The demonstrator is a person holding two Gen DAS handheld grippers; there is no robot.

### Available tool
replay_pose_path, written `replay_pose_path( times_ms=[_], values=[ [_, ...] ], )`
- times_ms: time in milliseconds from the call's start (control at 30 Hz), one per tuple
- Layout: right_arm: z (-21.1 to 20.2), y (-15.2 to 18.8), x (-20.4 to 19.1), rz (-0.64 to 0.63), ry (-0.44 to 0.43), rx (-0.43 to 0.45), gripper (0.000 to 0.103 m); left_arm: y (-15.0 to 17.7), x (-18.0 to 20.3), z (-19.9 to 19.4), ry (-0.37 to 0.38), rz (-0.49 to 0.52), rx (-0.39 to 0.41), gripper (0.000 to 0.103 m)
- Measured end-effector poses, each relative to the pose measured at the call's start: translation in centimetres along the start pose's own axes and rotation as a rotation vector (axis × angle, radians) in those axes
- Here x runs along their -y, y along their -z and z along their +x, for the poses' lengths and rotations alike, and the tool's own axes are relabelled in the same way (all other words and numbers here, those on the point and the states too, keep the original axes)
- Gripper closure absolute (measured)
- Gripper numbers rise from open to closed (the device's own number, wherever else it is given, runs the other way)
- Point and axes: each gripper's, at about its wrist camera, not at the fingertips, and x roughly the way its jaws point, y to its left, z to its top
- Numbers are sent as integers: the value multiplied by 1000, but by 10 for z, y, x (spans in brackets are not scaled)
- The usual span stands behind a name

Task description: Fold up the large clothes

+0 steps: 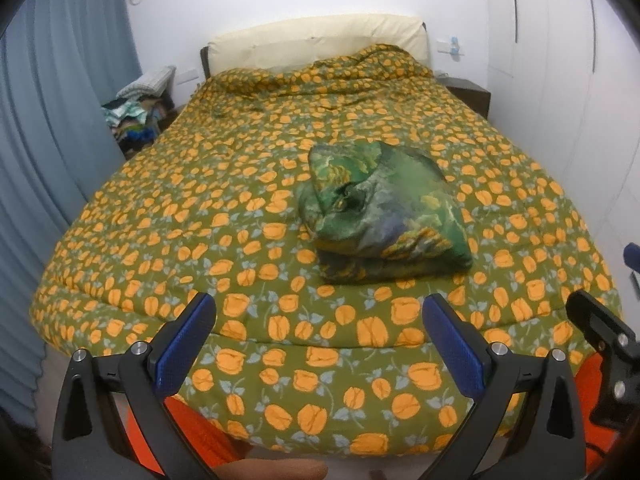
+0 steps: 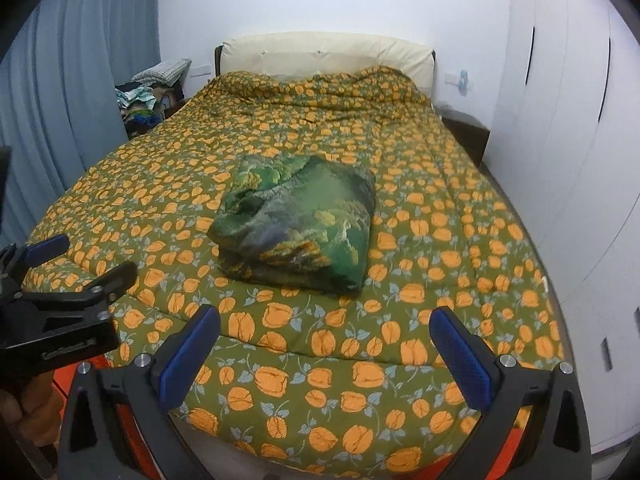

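flower-print quilt (image 1: 240, 208) covers the bed; blue curtain (image 1: 60, 120) hangs alongside.

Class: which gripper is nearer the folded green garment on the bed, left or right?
Right, narrowly. The folded green garment lies almost straight ahead of the right gripper, but ahead and to the right of the left gripper. Both jaws open, touching nothing.

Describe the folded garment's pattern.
Green leafy print with grey-blue patches on the folded garment; right wrist view shows it best.

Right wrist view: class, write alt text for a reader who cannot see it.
A folded green garment lies on a bed's orange-flowered quilt. The right tool hangs open near the bed's foot, holding nothing; the left tool shows at left.
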Motion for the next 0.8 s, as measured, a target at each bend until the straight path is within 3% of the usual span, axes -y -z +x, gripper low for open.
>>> replay_pose_path(
  times_ms=[467, 800],
  values=[
    [-1, -3, 1, -28, 57, 16, 0, -5, 2, 2, -8, 12, -3, 0],
    [3, -1, 5, -24, 66, 8, 0, -2, 0, -1, -13, 20, 44, 0]
  ],
)
